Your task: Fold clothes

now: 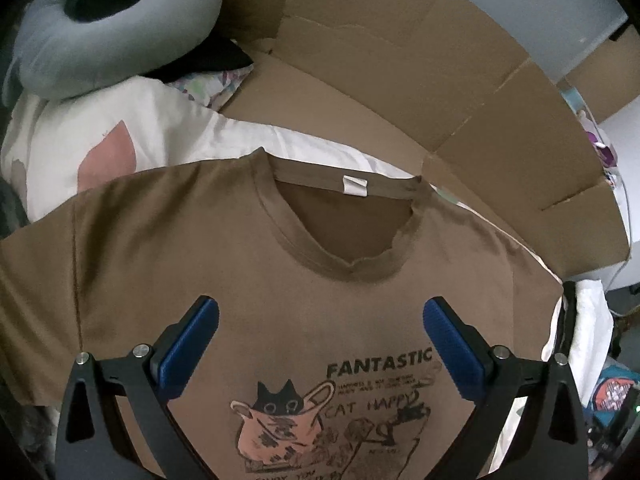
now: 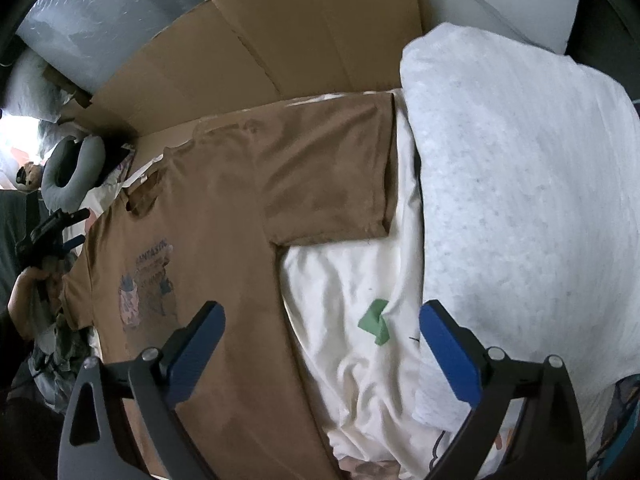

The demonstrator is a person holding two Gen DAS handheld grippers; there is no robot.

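Brown cat-print T-shirt [image 1: 248,264] lies flat, print up, ready for folding, while left hand-held gripper [image 1: 320,340] and right hand-held gripper [image 2: 320,344] hover wide, empty

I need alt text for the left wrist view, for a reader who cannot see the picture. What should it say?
A brown T-shirt with a cat print and the word FANTASTIC lies flat, front up, collar away from the camera. The open left gripper hangs over its chest, holding nothing. Behind are flattened cardboard, a white cloth and a grey neck pillow.
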